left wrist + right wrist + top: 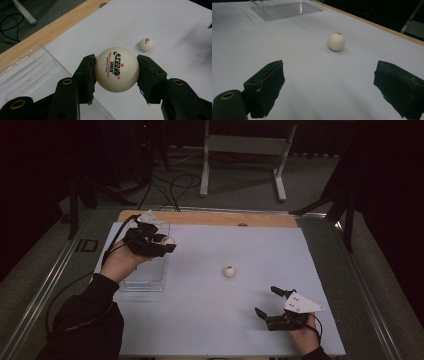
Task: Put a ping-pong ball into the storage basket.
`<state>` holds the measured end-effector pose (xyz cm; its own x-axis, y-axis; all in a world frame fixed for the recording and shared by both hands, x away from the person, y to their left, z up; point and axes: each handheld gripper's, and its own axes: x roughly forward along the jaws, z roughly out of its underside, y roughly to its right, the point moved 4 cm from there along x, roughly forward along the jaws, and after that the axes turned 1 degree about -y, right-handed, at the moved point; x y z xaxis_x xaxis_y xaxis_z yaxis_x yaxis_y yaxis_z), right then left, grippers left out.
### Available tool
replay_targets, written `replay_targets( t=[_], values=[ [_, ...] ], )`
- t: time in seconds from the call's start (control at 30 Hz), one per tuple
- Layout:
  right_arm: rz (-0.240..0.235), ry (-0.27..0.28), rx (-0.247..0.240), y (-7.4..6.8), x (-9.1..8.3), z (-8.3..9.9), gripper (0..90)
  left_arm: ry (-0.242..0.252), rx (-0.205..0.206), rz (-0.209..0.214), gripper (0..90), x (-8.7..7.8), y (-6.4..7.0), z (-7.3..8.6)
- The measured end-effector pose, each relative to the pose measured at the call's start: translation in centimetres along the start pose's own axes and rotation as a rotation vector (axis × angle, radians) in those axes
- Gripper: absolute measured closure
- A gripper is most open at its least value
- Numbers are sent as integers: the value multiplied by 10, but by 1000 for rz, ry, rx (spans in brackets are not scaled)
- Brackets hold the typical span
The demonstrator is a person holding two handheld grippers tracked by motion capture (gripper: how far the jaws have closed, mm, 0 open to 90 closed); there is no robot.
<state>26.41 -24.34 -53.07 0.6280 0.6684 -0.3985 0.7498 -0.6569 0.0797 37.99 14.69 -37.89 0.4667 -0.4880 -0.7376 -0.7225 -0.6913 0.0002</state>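
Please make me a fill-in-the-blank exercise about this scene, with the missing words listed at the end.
1. The left tongs are shut on a ping-pong ball printed with a small ____ star.
2. The second ping-pong ball lies on the ____ table sheet.
3. The right tongs stand ____ and hold nothing.
4. The clear plastic box lies on the person's ____ side.

Missing words: red; white; open; left
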Motion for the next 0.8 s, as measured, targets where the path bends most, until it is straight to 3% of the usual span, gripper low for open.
replay_targets(
  t=[0.4, 0.6, 0.67, 0.8],
  values=[
    [-2, -3, 5, 0, 0, 0, 94, 15, -101, -67, 522, 3, -18, 10],
    [-3, -6, 5, 0, 1, 1, 94, 11, -132, -94, 522, 6, -27, 16],
    [-3, -9, 6, 0, 1, 1, 94, 18, -147, -78, 522, 7, -29, 17],
    [-8, -5, 18, 1, 1, 1, 94, 14, -161, -92, 522, 12, -35, 22]
  ],
)
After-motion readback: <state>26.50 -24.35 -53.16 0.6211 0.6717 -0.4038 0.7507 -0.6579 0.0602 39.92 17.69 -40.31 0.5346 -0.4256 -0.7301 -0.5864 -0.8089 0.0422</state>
